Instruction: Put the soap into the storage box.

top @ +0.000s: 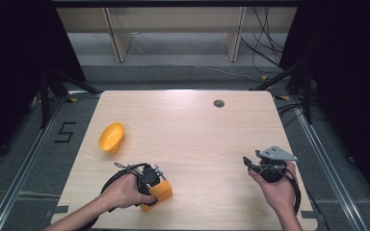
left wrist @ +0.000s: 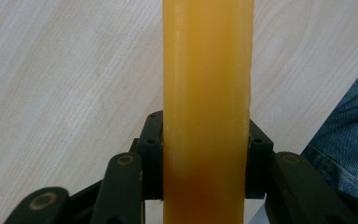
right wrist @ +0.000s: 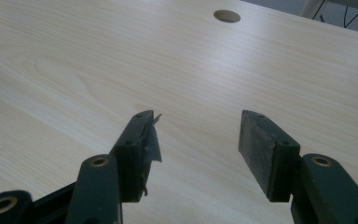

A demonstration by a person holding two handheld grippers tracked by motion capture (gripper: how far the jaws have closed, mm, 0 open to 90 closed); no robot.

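Left hand-held gripper (top: 155, 191) clamps an orange block (left wrist: 207, 107) over the tabletop (top: 192, 139); right hand-held gripper (right wrist: 193, 144) gapes empty; a level, firm carry seems wisest.

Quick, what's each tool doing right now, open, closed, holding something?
Left tool: closed on the orange block.
Right tool: open, holding nothing, over the table.

The person's left hand (top: 124, 192) is gripping the left gripper (top: 153, 185) low over the table's near edge, its jaws pressing both sides of an orange block (left wrist: 208, 112), while the right hand (top: 275, 186) is holding the right gripper (top: 248, 162) with jaws spread wide apart.
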